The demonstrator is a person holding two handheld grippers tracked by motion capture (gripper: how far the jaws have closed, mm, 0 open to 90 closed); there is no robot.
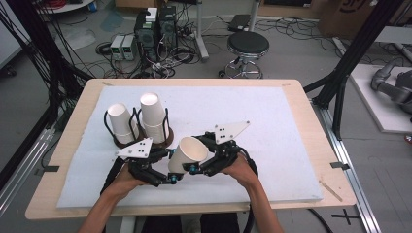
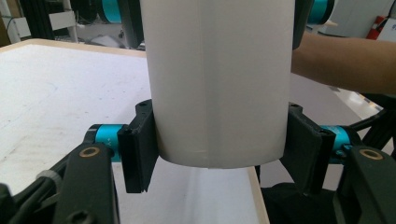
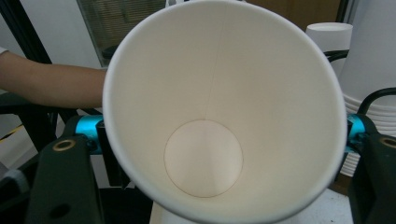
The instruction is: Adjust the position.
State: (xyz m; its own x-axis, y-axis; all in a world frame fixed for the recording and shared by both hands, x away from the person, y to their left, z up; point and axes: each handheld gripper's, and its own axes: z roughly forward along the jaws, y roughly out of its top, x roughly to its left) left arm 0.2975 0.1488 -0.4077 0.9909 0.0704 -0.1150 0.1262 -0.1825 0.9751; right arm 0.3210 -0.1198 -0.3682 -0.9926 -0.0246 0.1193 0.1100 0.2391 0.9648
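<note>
The room around me takes the top of the high view: a grey floor [image 1: 301, 53] strewn with cables, a black round stool [image 1: 248, 44] at upper centre, boxy grey and black electronics [image 1: 145, 36] at upper left, and black frame posts [image 1: 357, 53] slanting down the upper right. Below that, my wooden table [image 1: 311, 145] fills the middle of the frame, nearly all of it covered by a white mat [image 1: 262, 141] that looks scuffed and faintly stained in the left gripper view. On the mat at centre left stands a dark wire cup holder [image 1: 165, 133] with two stacks of white paper cups [image 1: 153, 116] in it, mouths up and leaning. Lower centre, my two hands meet over the mat. My left gripper [image 2: 219, 149] is clenched on the narrow base end of a single white paper cup [image 1: 188, 154], both pads flat against its wall. My right gripper [image 3: 224, 135] sits at the cup's wide mouth end; its pads press the rim from both sides, grasping the same cup, which hangs tilted above the mat between the two.
</note>
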